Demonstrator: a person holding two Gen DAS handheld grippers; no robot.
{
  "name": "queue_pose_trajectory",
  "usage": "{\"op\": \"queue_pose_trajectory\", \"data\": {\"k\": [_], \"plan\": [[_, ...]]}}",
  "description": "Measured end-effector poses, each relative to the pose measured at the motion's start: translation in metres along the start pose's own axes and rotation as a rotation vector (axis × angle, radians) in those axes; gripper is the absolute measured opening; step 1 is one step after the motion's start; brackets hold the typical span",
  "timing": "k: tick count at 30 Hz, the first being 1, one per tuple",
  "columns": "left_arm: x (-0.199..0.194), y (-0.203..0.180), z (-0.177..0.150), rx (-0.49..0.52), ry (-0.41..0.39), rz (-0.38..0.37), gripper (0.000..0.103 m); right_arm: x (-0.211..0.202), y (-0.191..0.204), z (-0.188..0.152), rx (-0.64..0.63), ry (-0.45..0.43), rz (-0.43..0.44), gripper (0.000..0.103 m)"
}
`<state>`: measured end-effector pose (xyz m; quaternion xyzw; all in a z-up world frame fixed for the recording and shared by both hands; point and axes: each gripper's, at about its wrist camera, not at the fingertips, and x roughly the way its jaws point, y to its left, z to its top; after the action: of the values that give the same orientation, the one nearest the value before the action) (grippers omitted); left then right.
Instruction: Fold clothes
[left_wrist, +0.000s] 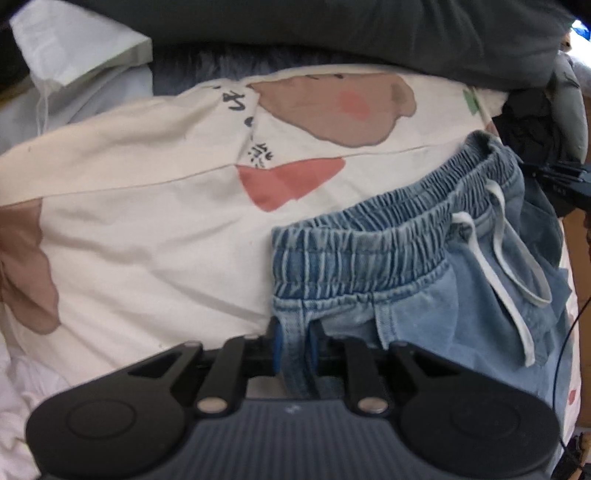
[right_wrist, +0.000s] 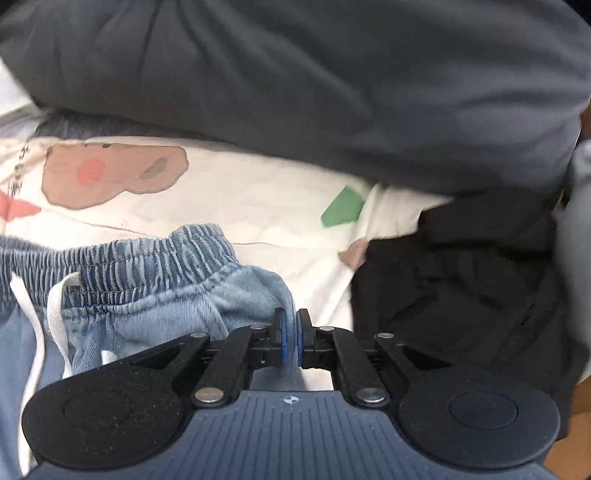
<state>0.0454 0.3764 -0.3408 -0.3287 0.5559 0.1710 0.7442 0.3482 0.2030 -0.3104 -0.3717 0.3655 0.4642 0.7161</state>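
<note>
Light blue denim shorts (left_wrist: 388, 251) with an elastic waistband and a white drawstring (left_wrist: 517, 273) lie on a cream sheet printed with brown bears (left_wrist: 147, 229). In the left wrist view my left gripper (left_wrist: 294, 345) is shut on a fold of denim at one side of the waistband, with the cloth pinched between the blue pads. The right wrist view shows the shorts (right_wrist: 155, 280) from their other side. There my right gripper (right_wrist: 291, 341) is shut on a thin fold of denim at the corner below the waistband.
A bulky dark grey cushion or duvet (right_wrist: 332, 85) fills the far side. A crumpled black garment (right_wrist: 461, 288) lies to the right of the shorts. A white pillowcase (left_wrist: 74, 48) and pale cloth sit at the far left, and white fabric (left_wrist: 14, 387) at the near left.
</note>
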Motion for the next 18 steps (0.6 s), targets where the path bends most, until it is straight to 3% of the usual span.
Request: {"op": "queue_pose_trajectory", "data": {"k": [2,3,4,8,12,15,18], "plan": [[-0.004,0.002,0.000,-0.008,-0.004,-0.006,0.027,0.000,-0.004,0.001,0.036,-0.002,0.036,0.016],[-0.009,0.003,-0.001,-0.012,-0.011,-0.002,0.035,-0.001,-0.005,0.001,0.049,-0.006,0.052,0.031],[-0.015,0.004,-0.001,-0.020,-0.022,-0.001,0.040,-0.004,-0.007,0.003,0.049,-0.015,0.064,0.037],[-0.032,0.011,0.005,-0.069,-0.087,-0.026,0.048,-0.016,-0.016,0.011,0.070,-0.055,0.121,0.038],[-0.026,0.008,0.014,-0.061,-0.107,-0.087,0.060,-0.012,-0.021,0.026,0.121,-0.056,0.224,0.052],[-0.016,0.006,0.013,-0.045,-0.083,-0.067,0.060,0.000,-0.010,0.031,0.055,-0.014,0.262,0.058],[-0.006,0.013,0.006,-0.076,-0.070,-0.060,0.060,0.014,0.002,0.030,-0.034,0.028,0.228,0.059]]}}
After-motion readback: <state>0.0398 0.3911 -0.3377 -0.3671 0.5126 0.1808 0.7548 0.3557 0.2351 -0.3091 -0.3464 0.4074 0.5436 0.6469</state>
